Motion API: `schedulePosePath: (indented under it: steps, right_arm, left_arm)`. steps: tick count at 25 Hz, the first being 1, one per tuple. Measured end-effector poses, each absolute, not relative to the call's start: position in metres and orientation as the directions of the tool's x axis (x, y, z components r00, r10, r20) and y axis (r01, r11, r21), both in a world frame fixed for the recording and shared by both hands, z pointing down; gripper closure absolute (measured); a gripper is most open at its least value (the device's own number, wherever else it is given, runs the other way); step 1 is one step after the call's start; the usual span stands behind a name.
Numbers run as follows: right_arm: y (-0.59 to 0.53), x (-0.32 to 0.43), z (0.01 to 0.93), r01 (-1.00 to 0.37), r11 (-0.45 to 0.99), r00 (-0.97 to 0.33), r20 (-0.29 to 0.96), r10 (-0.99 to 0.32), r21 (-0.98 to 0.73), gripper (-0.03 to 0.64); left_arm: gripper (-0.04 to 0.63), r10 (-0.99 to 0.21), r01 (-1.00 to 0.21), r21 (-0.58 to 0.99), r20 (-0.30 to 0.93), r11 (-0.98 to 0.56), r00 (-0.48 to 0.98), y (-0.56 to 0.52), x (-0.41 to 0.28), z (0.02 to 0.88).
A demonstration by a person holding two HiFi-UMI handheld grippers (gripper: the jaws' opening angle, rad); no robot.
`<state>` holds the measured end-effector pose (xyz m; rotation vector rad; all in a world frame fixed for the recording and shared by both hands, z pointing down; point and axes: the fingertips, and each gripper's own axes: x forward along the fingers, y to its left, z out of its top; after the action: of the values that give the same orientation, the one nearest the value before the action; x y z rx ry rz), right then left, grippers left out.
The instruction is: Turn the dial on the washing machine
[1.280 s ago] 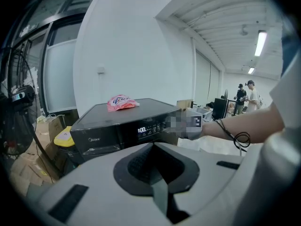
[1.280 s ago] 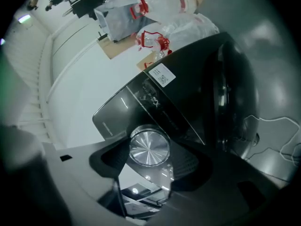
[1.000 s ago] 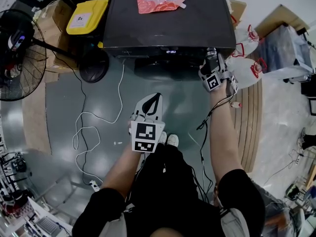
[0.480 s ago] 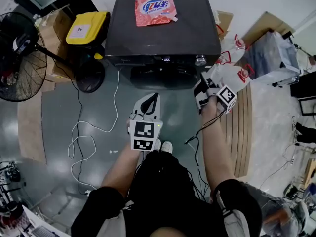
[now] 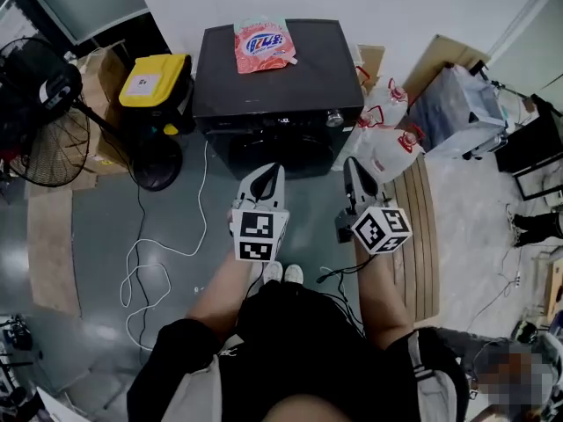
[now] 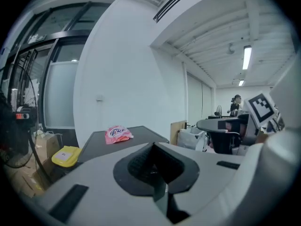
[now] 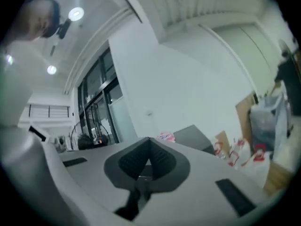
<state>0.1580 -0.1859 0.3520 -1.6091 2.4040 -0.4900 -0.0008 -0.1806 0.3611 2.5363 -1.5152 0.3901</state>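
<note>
L gripper (image 5: 274, 174) & R gripper (image 5: 352, 170) being held clenched, empty, clear of dial (image 5: 334, 119); approached shut, it risks being knocked

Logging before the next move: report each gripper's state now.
Left gripper: closed, holding nothing.
Right gripper: closed, holding nothing.

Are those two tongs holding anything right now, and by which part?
Nothing is held. The left tongs and the right tongs are both shut and empty, short of the washing machine and its dial.
</note>
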Motion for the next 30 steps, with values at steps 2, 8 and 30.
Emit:
schedulePosePath:
  steps: [2,8,30]
  right_arm:
    - [-0.165,0.159,0.328,-0.922,0.330,-0.330,-0.034,-0.943,-0.205,0.618]
    - [-0.139,0.168,0.307,-0.976,0.215,-0.216,-0.083,-0.973,0.012,0.618]
    - [-0.127,0.148,0.285,-0.972,0.234,-0.230,-0.129,-0.964,-0.017,0.618]
  left_arm:
    - [0.586,-0.839,-0.876,-0.006,0.290,-0.483,0.461,-0.168,0.001,0.352]
    - [0.586,-0.837,-0.858,-0.031,0.242,-0.512,0.491,-0.145,0.010,0.332]
    - [0.586,-0.858,-0.867,-0.047,0.178,-0.496,0.482,-0.131,-0.006,0.307]
